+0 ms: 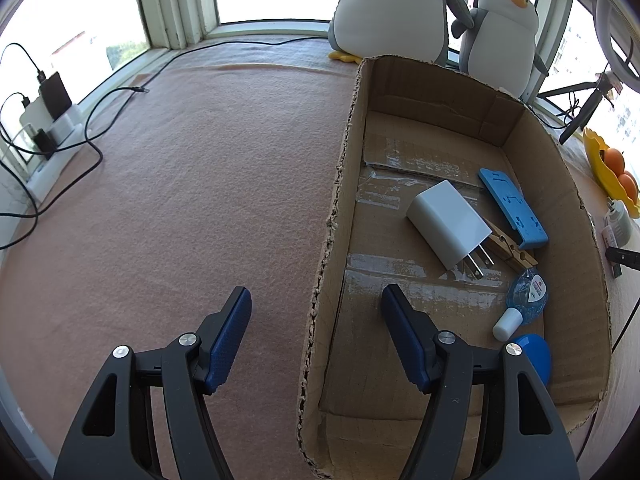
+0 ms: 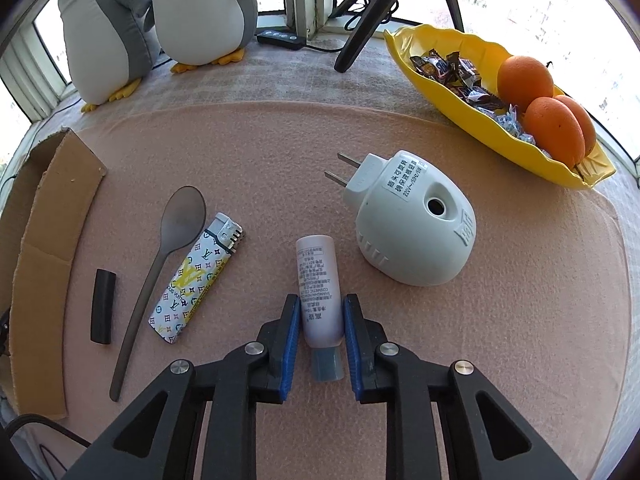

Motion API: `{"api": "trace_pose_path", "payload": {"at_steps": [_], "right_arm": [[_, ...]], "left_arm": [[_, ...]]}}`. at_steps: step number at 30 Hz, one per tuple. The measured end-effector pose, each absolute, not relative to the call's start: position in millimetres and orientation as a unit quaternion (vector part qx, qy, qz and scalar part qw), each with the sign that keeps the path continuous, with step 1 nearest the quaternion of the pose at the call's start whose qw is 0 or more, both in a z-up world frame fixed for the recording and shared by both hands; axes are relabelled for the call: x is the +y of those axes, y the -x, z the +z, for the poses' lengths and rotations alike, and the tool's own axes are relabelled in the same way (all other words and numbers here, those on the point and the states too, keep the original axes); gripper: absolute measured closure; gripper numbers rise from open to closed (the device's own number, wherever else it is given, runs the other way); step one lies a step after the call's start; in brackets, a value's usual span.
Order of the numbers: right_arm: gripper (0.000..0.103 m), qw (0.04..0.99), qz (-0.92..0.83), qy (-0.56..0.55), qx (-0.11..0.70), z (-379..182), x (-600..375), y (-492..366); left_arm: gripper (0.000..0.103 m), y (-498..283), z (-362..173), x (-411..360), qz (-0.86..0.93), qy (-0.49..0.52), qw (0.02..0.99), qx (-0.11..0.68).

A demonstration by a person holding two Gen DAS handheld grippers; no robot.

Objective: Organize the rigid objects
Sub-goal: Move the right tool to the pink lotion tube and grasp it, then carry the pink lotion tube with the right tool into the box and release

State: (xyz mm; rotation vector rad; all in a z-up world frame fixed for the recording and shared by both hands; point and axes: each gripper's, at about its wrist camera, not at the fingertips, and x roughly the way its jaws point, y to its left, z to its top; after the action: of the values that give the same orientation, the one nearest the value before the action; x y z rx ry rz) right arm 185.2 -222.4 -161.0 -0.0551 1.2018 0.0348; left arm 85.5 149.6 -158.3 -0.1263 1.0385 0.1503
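Note:
In the right wrist view my right gripper (image 2: 322, 300) is shut on a small pale tube (image 2: 316, 264) that lies on the pink cloth, a blue pad against each side near its grey cap. Around it lie a patterned lighter (image 2: 196, 276), a grey spoon (image 2: 176, 232), a short black piece (image 2: 103, 306) and a white plug-in device (image 2: 416, 224). My left gripper (image 1: 316, 298) is open and straddles the left wall of the cardboard box (image 1: 440, 92) without touching it. Inside are a white charger (image 1: 448, 226), a blue plastic piece (image 1: 512, 208), a clothespin (image 1: 512, 250), a small blue bottle (image 1: 524, 300) and a blue lid (image 1: 532, 352).
Two plush penguins (image 2: 200, 8) stand at the back by the window. A yellow dish (image 2: 440, 80) with oranges and sweets sits at the back right, a tripod leg (image 2: 368, 20) beside it. Cables and a power strip (image 1: 52, 128) lie at the far left. The box flap (image 2: 48, 240) borders the left.

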Motion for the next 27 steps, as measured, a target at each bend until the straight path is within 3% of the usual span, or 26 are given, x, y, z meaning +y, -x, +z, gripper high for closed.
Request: {"api": "trace_pose_path", "payload": {"at_steps": [12, 27], "right_arm": [[0.085, 0.832, 0.008, -0.001, 0.554, -154.1, -228.6, -175.9], [0.085, 0.856, 0.087, -0.013, 0.509, -93.6, -159.8, -154.7]], "left_arm": [[0.034, -83.8, -159.1, 151.7, 0.072, 0.062, 0.864, 0.495], [0.034, -83.7, -159.1, 151.5, 0.072, 0.063, 0.864, 0.495]]}}
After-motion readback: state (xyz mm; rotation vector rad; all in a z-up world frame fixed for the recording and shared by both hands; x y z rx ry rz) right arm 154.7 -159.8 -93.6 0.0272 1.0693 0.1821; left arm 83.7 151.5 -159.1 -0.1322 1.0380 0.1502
